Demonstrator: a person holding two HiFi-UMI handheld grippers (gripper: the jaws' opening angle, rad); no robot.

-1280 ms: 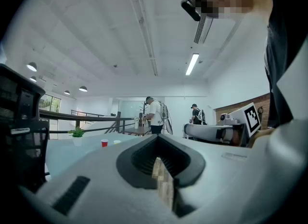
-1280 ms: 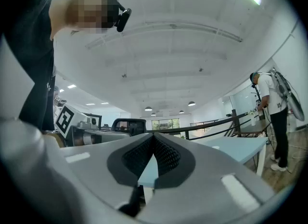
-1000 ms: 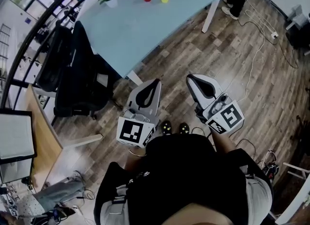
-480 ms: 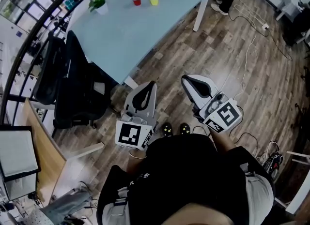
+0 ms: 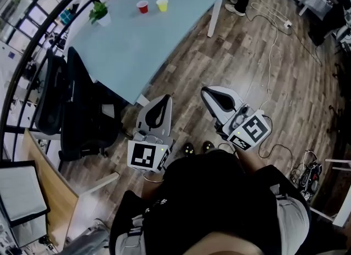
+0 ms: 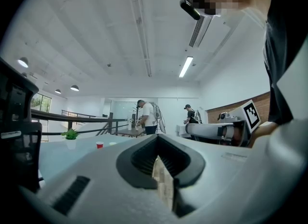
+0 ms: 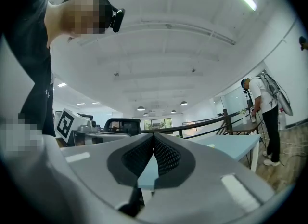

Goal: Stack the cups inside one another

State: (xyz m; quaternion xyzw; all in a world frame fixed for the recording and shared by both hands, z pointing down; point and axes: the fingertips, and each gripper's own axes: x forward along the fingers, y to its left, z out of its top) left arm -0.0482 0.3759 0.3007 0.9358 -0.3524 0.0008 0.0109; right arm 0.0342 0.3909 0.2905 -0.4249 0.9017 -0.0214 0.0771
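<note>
Head view: red cup [image 5: 142,7], yellow cup [image 5: 162,5] on table [image 5: 131,51], well beyond jaws

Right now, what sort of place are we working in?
Probably an open-plan office or lab: a long pale-blue table, black office chairs beside it, a wood-plank floor and a ceiling strip light.

Table [image 5: 137,40]: smooth, matt pale-blue top. Floor [image 5: 263,73]: wood-grain planks with a slight sheen. Red cup [image 5: 142,6] and yellow cup [image 5: 162,5]: smooth plastic. The 2 shells, left gripper [image 5: 164,100] and right gripper [image 5: 204,91]: matt grey plastic, with black ribbed pads [image 6: 142,158].
</note>
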